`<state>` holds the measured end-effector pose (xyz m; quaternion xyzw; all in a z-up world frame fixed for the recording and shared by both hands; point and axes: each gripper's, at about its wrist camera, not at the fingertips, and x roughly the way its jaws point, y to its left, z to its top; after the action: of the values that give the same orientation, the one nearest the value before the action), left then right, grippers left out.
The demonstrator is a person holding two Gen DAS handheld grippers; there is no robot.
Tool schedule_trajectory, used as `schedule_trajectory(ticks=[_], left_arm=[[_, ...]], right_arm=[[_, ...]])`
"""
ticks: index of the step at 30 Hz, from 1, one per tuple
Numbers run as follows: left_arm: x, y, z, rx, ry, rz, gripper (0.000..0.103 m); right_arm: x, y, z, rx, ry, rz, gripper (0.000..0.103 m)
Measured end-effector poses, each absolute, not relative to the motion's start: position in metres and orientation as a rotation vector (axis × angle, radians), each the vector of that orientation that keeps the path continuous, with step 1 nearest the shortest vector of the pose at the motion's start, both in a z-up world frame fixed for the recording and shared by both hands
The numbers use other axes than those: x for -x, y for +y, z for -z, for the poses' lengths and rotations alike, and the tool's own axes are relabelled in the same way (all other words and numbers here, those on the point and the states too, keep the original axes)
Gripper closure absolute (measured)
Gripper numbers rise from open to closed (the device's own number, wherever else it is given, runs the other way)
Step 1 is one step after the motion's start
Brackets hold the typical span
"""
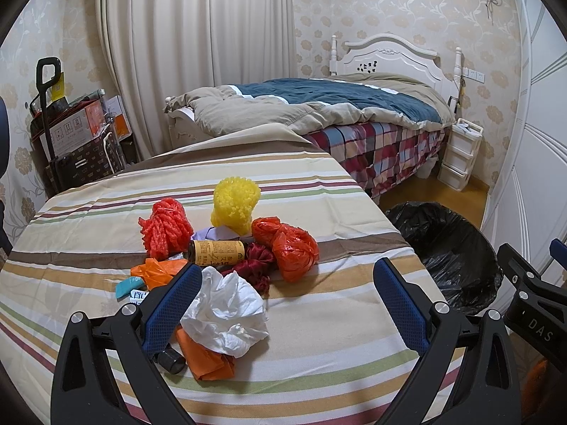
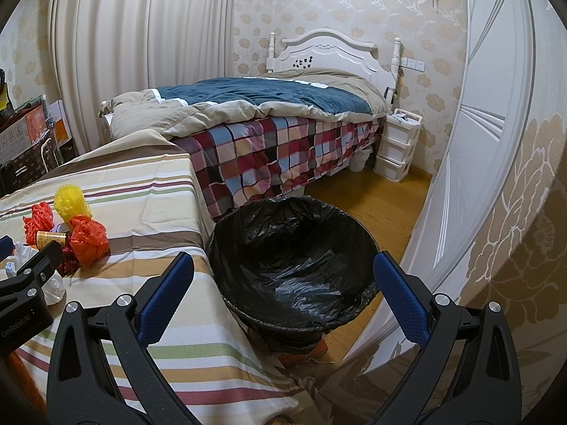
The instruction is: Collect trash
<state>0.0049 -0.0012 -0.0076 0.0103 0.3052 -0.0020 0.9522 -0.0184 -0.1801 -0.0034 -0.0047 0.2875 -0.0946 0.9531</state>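
Though both grippers — left (image 1: 287, 294), right (image 2: 283, 294) — gape empty, the tissue (image 1: 226, 315) sits just inside the left one's near finger; closing off-centre might snag the cloth (image 1: 319, 347) — bin (image 2: 294, 251) ahead of right.

Left hand-held gripper (image 1: 287, 294) and right hand-held gripper (image 2: 283, 290) — both spread wide, holding nothing.
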Motion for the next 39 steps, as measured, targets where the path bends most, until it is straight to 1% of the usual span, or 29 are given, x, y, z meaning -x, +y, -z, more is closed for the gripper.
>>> schedule_trajectory(ticks=[20, 26, 27, 29, 39], left_arm=[[-0.002, -0.001, 0.013, -0.028, 0.622, 0.005, 0.006], [-0.002, -0.002, 0.013, -0.028, 0.623, 0.005, 0.006], [-0.002, -0.002, 0.013, -0.028, 0.622, 0.004, 0.006], [-0.002, -0.002, 0.013, -0.031, 0.619, 0.002, 0.006], [0.018, 0.025, 0.007, -0.036, 0.615, -0.032, 0.007]], right_arm=[[0.017, -0.180, 0.003, 0.005, 0.589, 0.189, 0.004], [0.021, -0.184, 0.010, 0.003, 0.602, 0.177, 0.004], [0.027, -0.191, 0.020, 0.003, 0.605, 0.173, 0.004], [0.031, -0.190, 0.024, 0.004, 0.604, 0.168, 0.004], [0.033, -0.160, 0.014, 0.031, 0.601, 0.121, 0.004]])
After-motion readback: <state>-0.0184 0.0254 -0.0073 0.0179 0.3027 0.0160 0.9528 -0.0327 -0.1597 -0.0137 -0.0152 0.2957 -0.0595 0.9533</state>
